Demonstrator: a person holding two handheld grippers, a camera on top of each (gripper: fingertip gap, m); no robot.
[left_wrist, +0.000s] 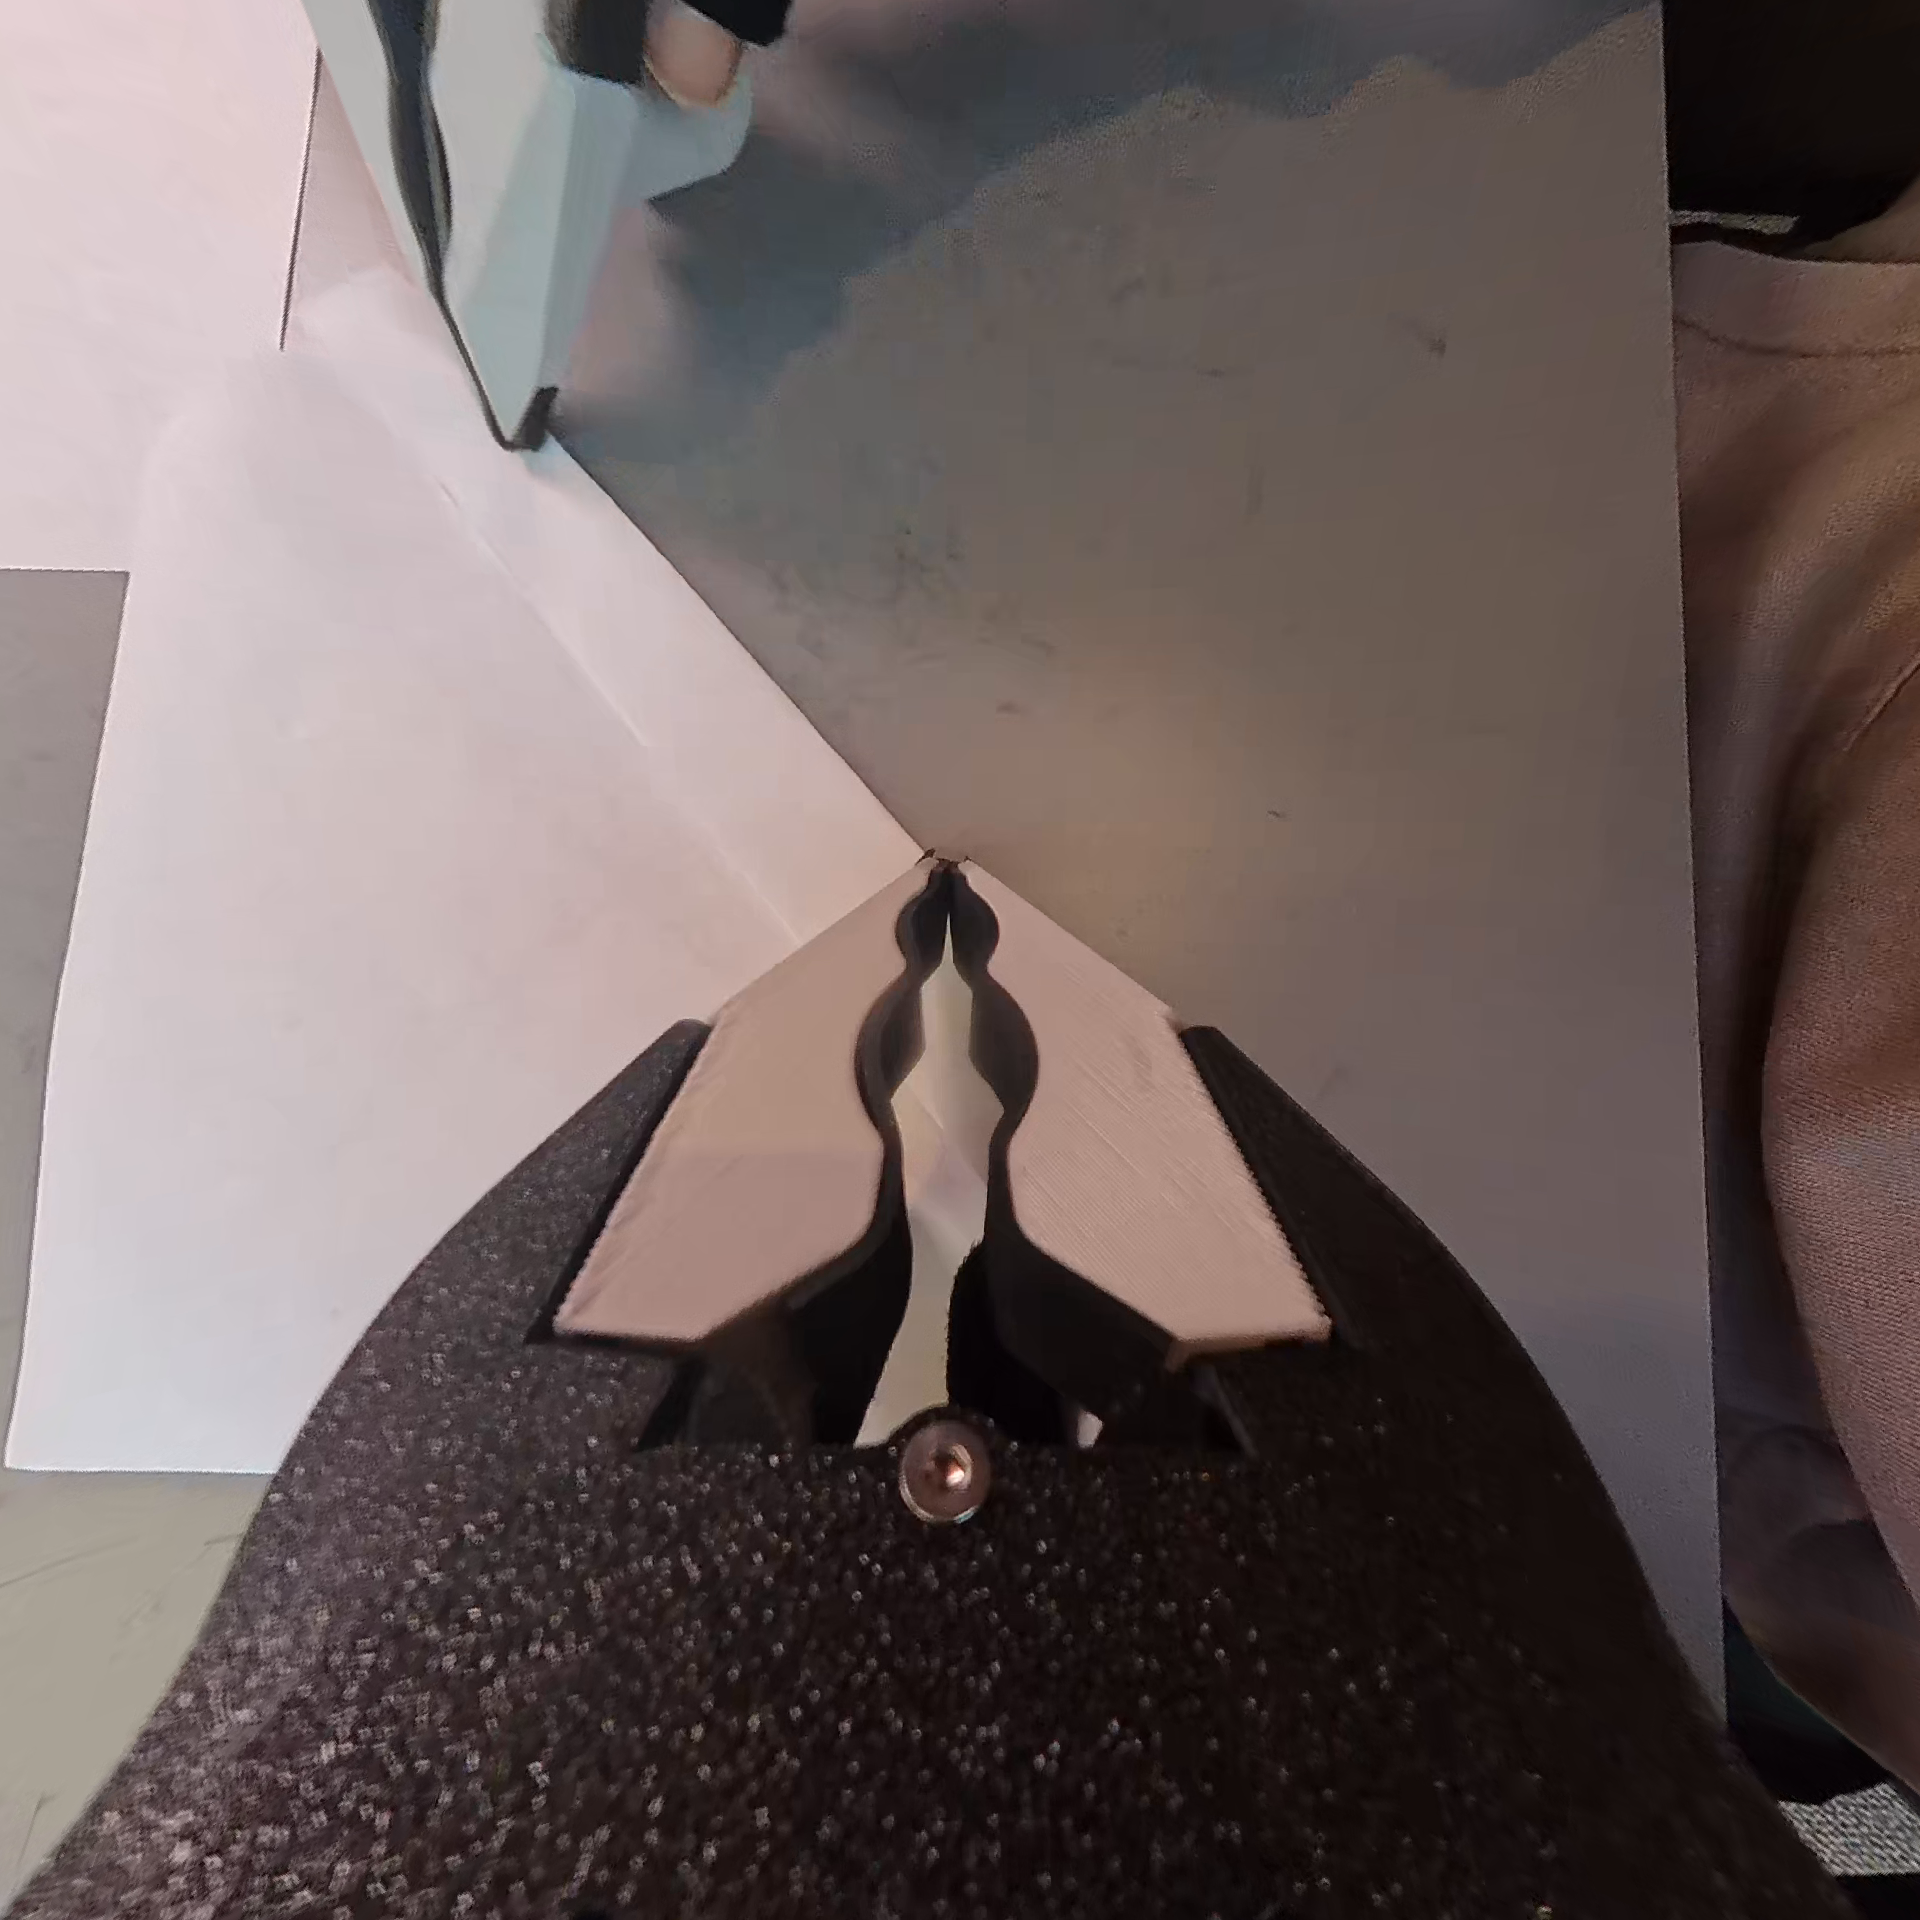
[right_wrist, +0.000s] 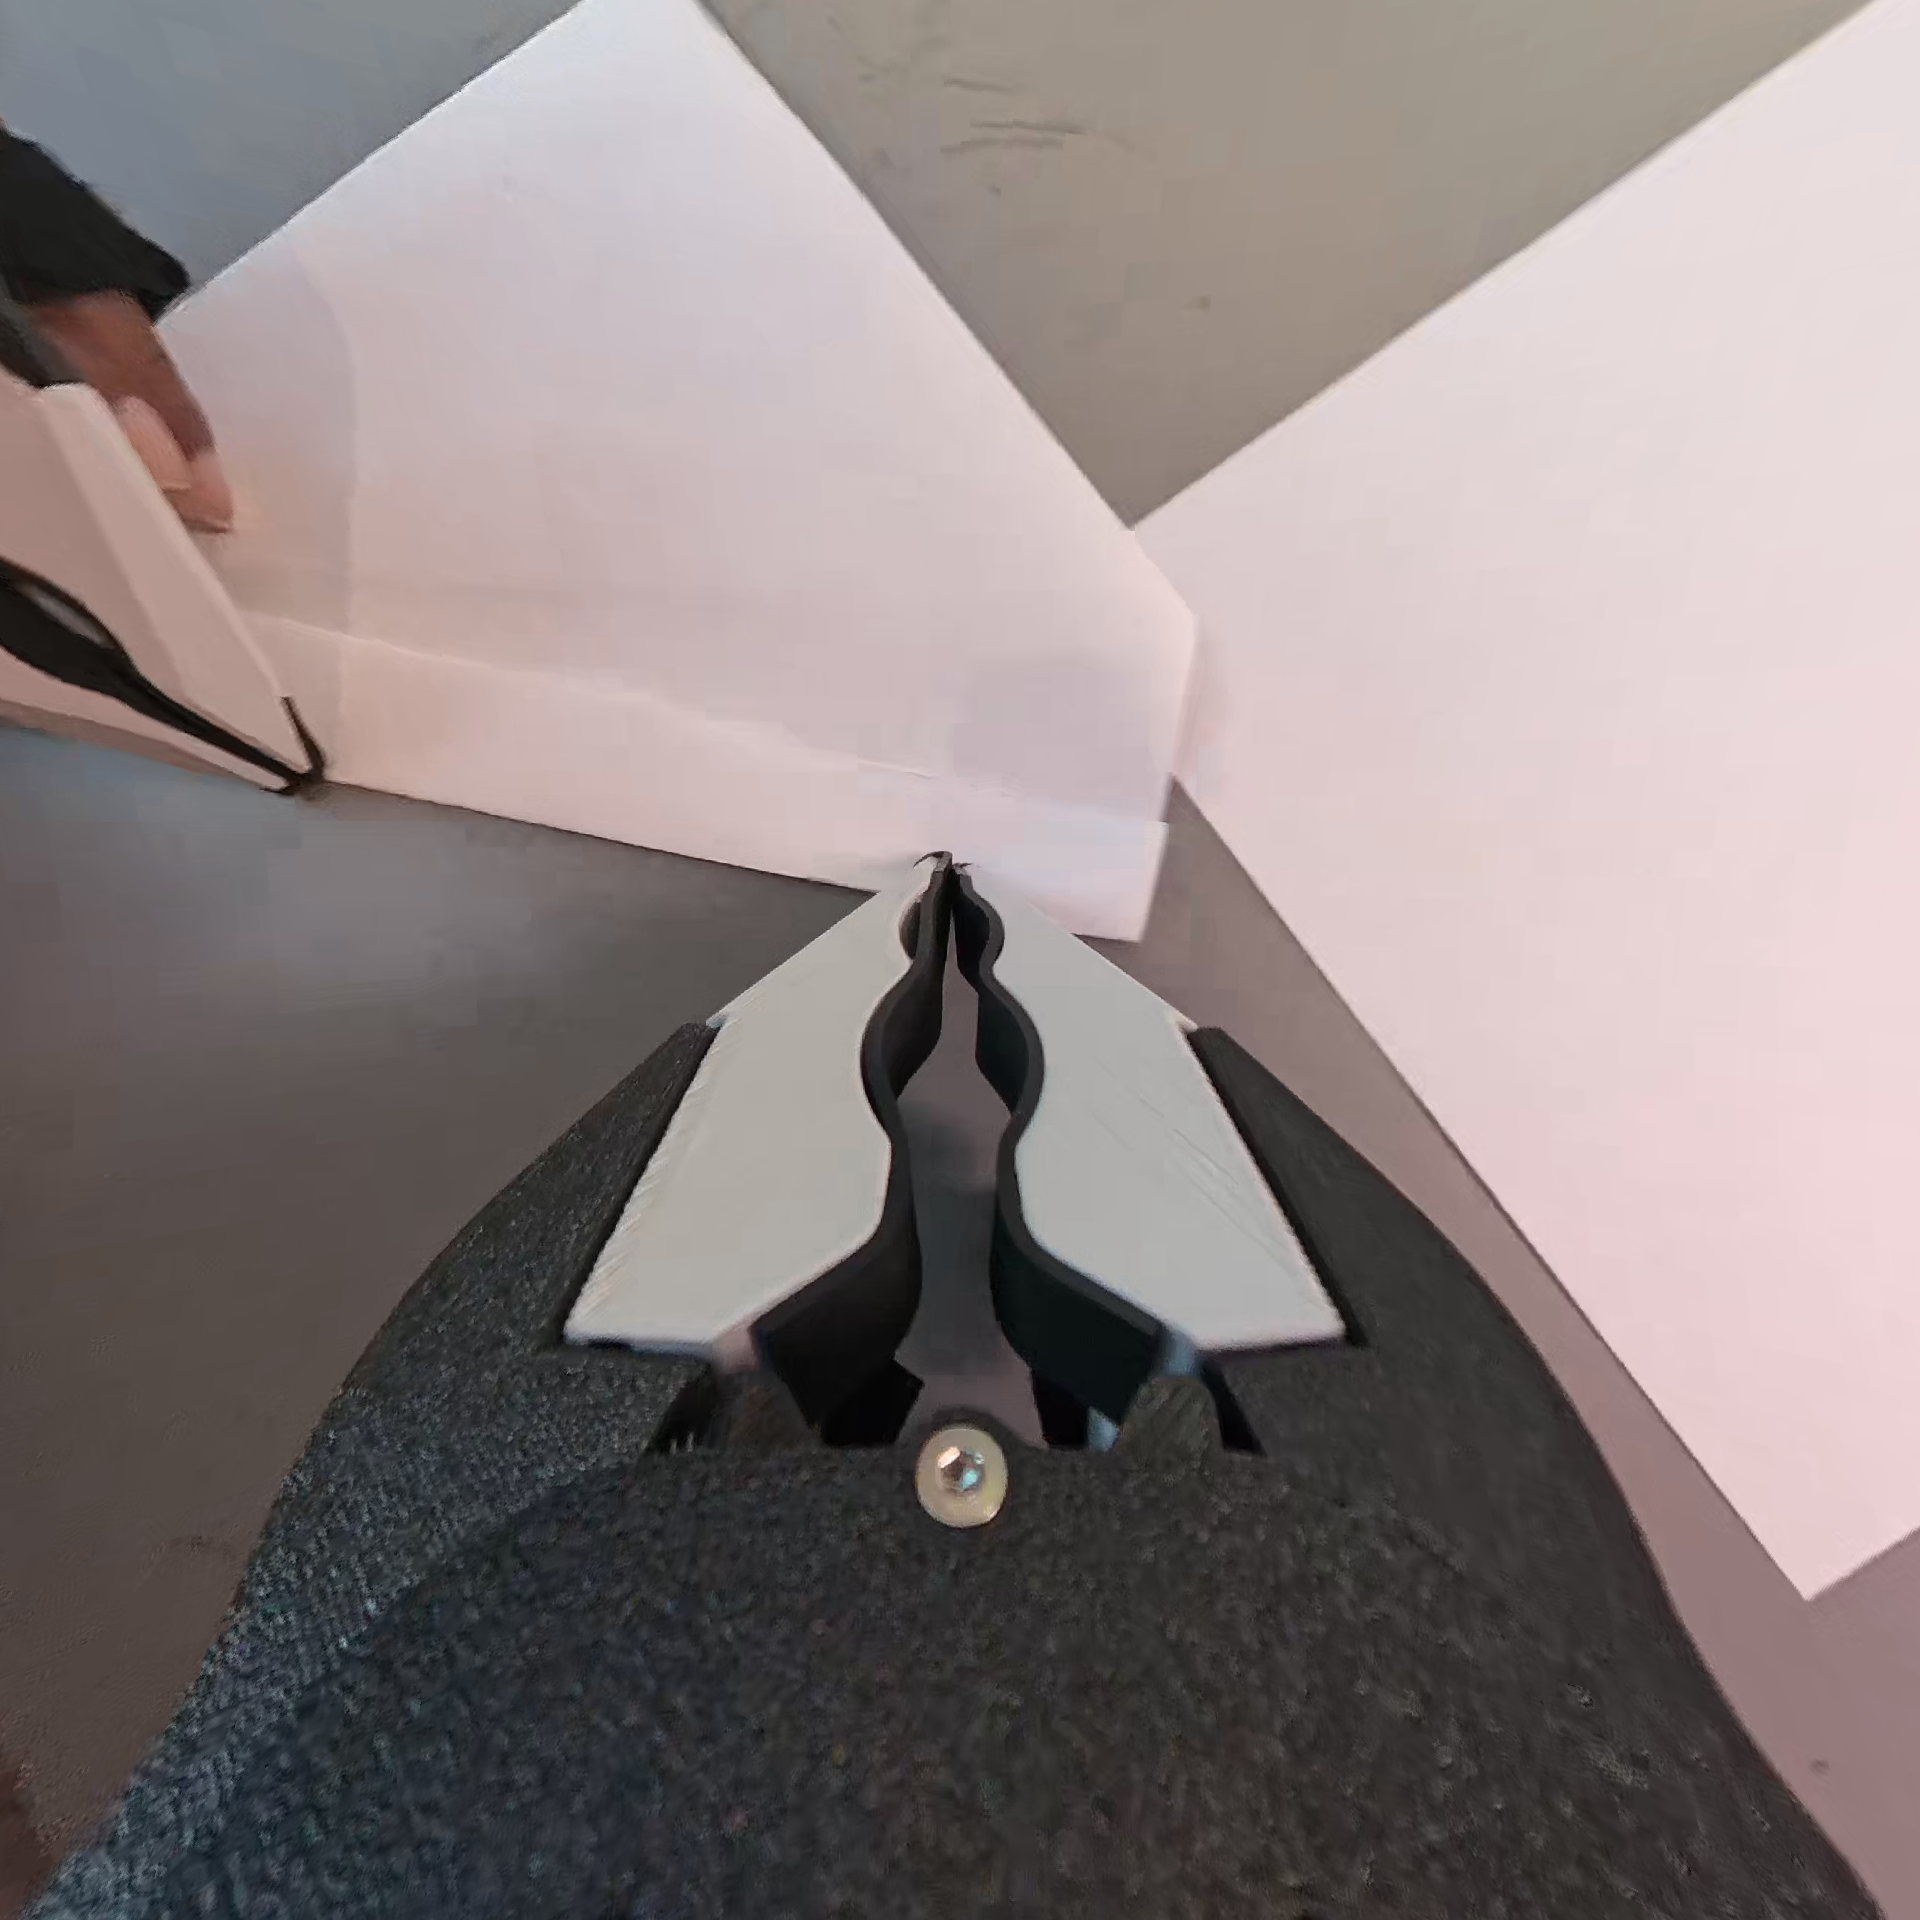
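- The left tongs (left_wrist: 943, 878) are clenched at the tips, right on the folded edge of a white paper sheet (left_wrist: 416, 831); white shows in the gap between the fingers, so they look to be pinching that edge, though the contact itself is hard to make out.
- The right tongs (right_wrist: 943, 871) are likewise closed tip to tip at the same sheet's (right_wrist: 675, 499) folded edge, near its corner; whether paper lies between the tips I cannot tell.
- The sheet lies on the grey table (left_wrist: 1247, 520), with one fold already creased along its near edge.
- Judging by its look, the paper is light, thin and floppy, easily creased or torn; the edges and corners seem the only places to pinch it.
- Farther off, a second white sheet (right_wrist: 1610, 831) lies flat, well to the right.
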